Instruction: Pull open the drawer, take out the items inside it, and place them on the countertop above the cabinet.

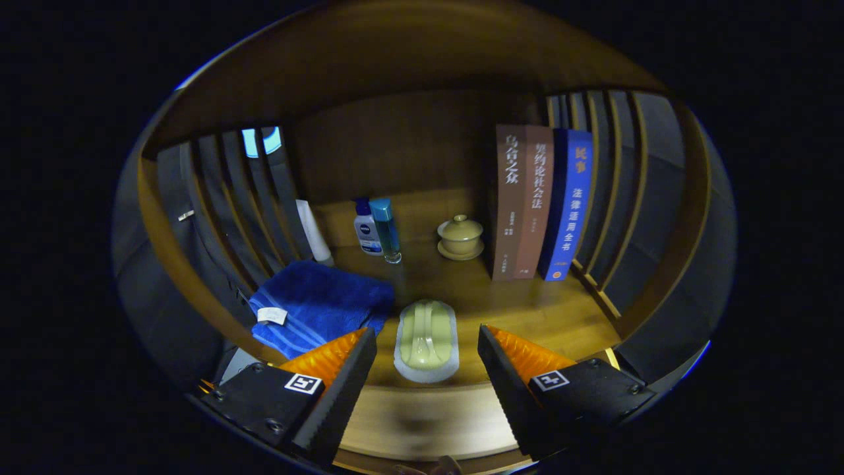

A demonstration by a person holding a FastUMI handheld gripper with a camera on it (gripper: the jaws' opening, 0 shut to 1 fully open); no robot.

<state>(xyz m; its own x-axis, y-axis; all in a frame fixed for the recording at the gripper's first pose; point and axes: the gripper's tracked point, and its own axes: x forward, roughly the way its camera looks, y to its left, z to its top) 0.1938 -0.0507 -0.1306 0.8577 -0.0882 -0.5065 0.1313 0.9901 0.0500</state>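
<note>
The tongs (427, 359) are hanging released, their two ribbed fingers (349, 379) standing wide apart and touching nothing, over the front edge of a wooden worktop (527, 310) set between slatted side walls.

Between the fingers, just ahead at twelve o'clock, an oval pale green brush (426, 340) with a moulded handle and a white bristle fringe is lying flat on the wood. At about ten o'clock from it, a folded blue terry towel (316, 303) with a small white tag is resting beside the left finger.

Further back, a white tube (313, 231) is leaning against the left slats. Beside it are standing a small white bottle (366, 227) with a dark blue Nivea label and a clear teal bottle (386, 229), the two touching. At one o'clock a beige ceramic lidded cup (460, 237) is sitting on its saucer. At two o'clock three hardback books (541, 204) are standing upright: two brown, one blue, spines bearing Chinese titles.

The drawer cannot be made out.
</note>
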